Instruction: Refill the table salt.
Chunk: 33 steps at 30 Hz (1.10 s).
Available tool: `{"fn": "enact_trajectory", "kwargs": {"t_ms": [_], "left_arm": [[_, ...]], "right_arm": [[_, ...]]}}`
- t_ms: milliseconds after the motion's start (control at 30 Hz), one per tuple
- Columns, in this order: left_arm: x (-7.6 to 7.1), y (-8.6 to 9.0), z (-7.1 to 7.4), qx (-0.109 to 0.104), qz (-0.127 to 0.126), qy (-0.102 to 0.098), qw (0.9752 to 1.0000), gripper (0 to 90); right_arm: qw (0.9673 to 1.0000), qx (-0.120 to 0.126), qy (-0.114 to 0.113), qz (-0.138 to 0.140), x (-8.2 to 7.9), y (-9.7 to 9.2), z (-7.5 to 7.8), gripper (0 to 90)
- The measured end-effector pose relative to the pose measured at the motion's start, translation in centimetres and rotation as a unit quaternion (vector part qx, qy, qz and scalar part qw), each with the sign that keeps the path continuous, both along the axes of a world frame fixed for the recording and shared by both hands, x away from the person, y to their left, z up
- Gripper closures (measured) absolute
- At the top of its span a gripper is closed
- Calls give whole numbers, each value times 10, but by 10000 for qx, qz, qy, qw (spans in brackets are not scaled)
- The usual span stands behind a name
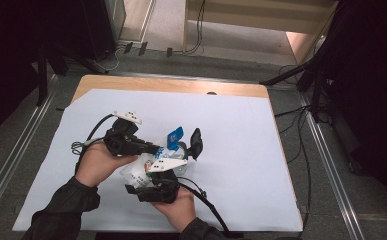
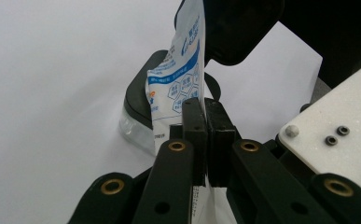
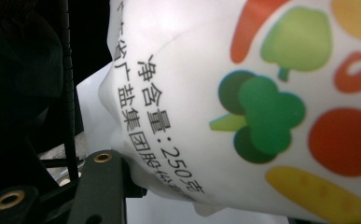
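Observation:
A white salt bag [image 1: 140, 172] with blue print and vegetable pictures is held up between both grippers over the white sheet. My left gripper [image 1: 156, 149] is shut on the bag's thin sealed edge [image 2: 187, 74]; in the left gripper view its jaws [image 2: 207, 116] meet on that edge. My right gripper [image 1: 141, 181] comes from the near side and is shut on the bag's bulging body [image 3: 243, 93], which presses against its left finger [image 3: 101, 182]. The bag's blue corner [image 1: 175, 135] tilts over a clear container [image 2: 134, 128] with a black lid [image 1: 196, 142] standing open.
A white sheet [image 1: 231, 165] covers most of the wooden table [image 1: 171, 85]. Cables trail from both grippers across the near side. Dark stands and cables surround the table on the floor, with metal rails at left and right.

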<state>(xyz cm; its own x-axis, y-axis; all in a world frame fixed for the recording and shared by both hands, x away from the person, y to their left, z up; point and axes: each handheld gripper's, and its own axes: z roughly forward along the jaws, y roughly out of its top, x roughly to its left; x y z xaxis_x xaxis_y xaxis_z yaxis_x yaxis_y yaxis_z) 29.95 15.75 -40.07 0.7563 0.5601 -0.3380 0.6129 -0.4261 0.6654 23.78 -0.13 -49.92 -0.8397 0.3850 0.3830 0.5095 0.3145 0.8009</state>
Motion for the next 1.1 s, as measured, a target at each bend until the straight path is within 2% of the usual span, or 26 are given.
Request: {"fn": "enact_trajectory", "kwargs": {"t_ms": [167, 467, 633, 933, 1100], "left_arm": [[0, -2, -1, -4, 34, 16, 10000, 900], [1, -9, -2, 31, -4, -41, 10000, 900], [2, -8, 0, 58, -15, -17, 10000, 900], [4, -10, 2, 58, 72, -19, 10000, 900], [3, -10, 4, 30, 96, 20, 9999, 900]], "right_arm": [[9998, -116, -147, 70, -2, 2, 0, 488], [9999, 83, 59, 105, 0, 0, 4, 493], [9999, 51, 42, 127, 1, 0, 4, 493], [9997, 180, 126, 133, 4, -1, 5, 490], [9998, 135, 107, 79, 3, -1, 5, 506]]}}
